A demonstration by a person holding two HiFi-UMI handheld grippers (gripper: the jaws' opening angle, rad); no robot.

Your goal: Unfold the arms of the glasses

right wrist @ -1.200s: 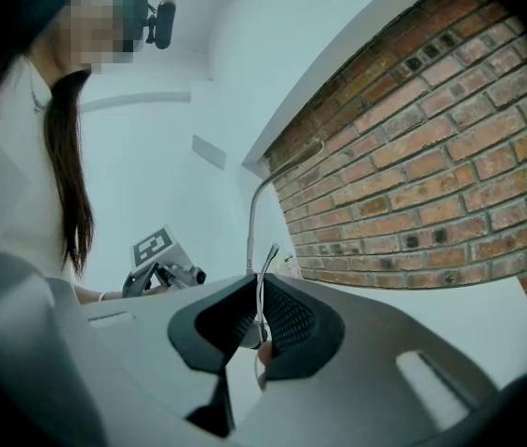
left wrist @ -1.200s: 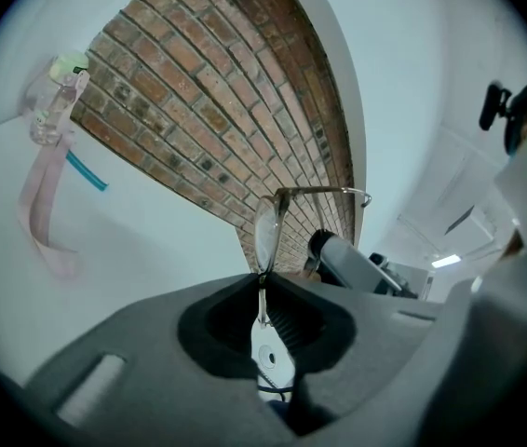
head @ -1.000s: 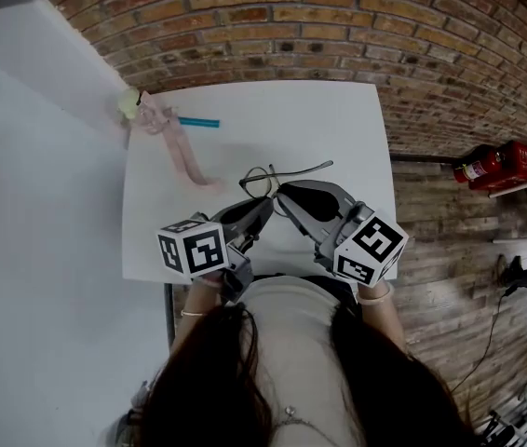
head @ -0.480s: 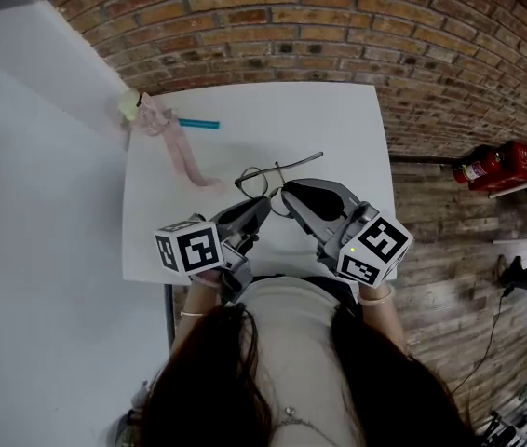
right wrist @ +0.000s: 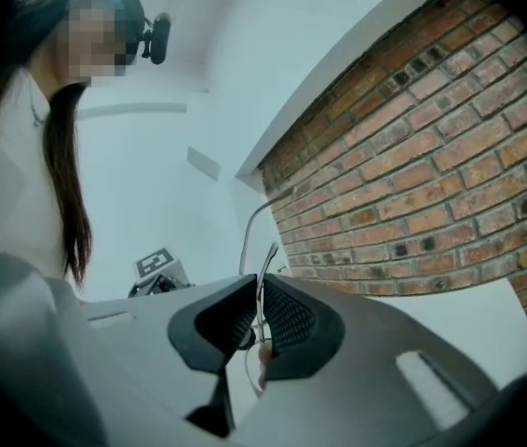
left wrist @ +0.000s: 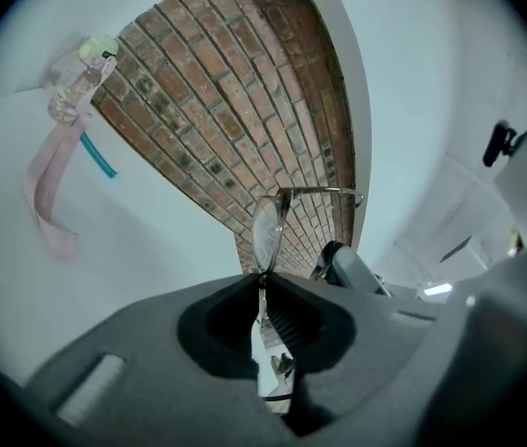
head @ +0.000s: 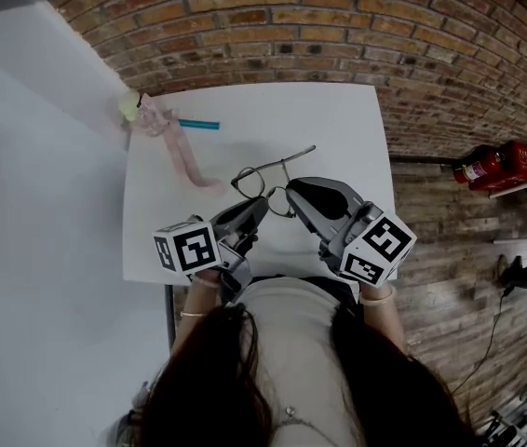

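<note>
Head view: over the last second the thin dark wire-rimmed glasses (head: 249,182) have tipped, and one arm has swung further out, so unfolding looks under way. The left hand-held gripper (head: 264,204) pinches a lens rim and the right hand-held gripper (head: 290,190) pinches a wire part, likely the other arm. Both hold the glasses above the white square table (head: 338,119), beside a red-brick wall (head: 338,26).

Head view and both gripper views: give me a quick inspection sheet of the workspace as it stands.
Surface: white table.
Job's things: glasses held between both grippers, one arm sticking out.
Clutter: pink ribbon, blue stick, small bottle, all at the far left corner.
Grippers: left gripper shut on the glasses' front; right gripper shut on a thin arm.
Cables: black cable on the floor, right.
Surroundings: brick wall, red fire extinguishers.
</note>
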